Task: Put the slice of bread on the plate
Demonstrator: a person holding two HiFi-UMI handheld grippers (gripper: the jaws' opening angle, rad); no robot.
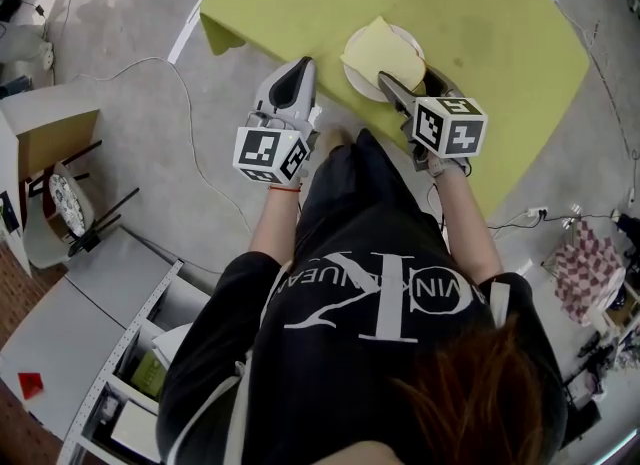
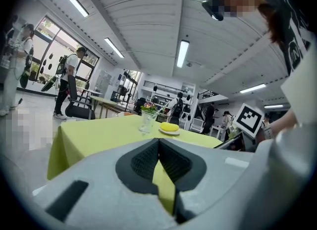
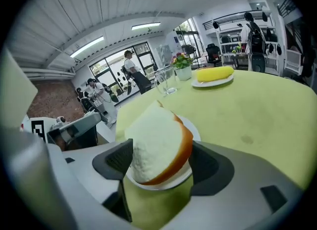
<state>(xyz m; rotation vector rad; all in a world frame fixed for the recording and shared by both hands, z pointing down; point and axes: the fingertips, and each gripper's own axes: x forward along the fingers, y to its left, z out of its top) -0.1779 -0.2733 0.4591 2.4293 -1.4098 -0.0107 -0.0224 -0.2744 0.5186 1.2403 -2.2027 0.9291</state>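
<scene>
A slice of bread [image 1: 380,51] with a brown crust lies tilted on a small white plate [image 1: 351,80] near the front edge of the yellow-green table [image 1: 500,43]. My right gripper [image 1: 410,81] points down at the plate's right side. In the right gripper view the bread [image 3: 158,142] rests on the plate [image 3: 192,126] between the wide-spread jaws of the right gripper [image 3: 161,159], whose pads do not press it. My left gripper [image 1: 299,66] hovers just off the table's edge, left of the plate, jaws together and empty [image 2: 159,144].
Farther back on the table stand a drinking glass [image 3: 166,80], a flower pot [image 3: 182,66] and a second plate with a yellow item [image 3: 213,73]. Cables run over the floor [image 1: 190,123] left of the table. People and chairs are in the room behind.
</scene>
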